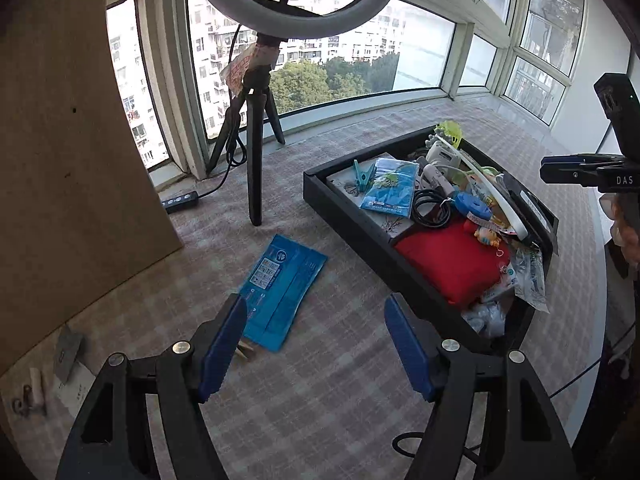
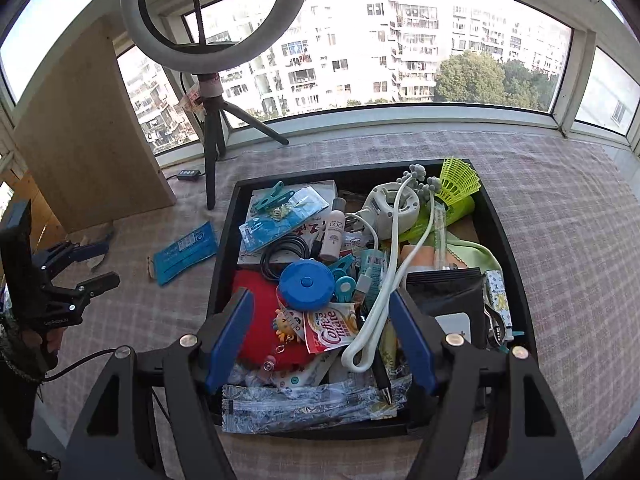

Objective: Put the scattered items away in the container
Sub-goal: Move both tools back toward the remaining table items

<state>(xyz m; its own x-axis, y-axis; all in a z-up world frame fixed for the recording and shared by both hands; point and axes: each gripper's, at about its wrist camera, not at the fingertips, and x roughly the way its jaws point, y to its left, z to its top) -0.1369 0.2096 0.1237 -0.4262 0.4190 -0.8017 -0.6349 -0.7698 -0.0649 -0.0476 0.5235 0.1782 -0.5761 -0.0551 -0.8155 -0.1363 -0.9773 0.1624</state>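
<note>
Left gripper: hovering over the checked cloth just left of the black tray, its blue-padded fingers standing spread with nothing between them.
Right gripper: hanging over the near end of the black tray, its fingers spread wide and pinching nothing.
Blue packet: lying flat on the cloth just left of the tray, outside it; the left gripper's left finger is overlapping its near corner in view.
Wooden clothespin: peeking out at the packet's near edge, left of the tray.
Black tray: sitting on the cloth, piled with a red pouch, a blue tape measure, a Coffee-mate sachet, a white cord, a yellow-green shuttlecock and a teal clip.
Ring light: standing on its tripod beyond the tray's far left corner, by the window.
</note>
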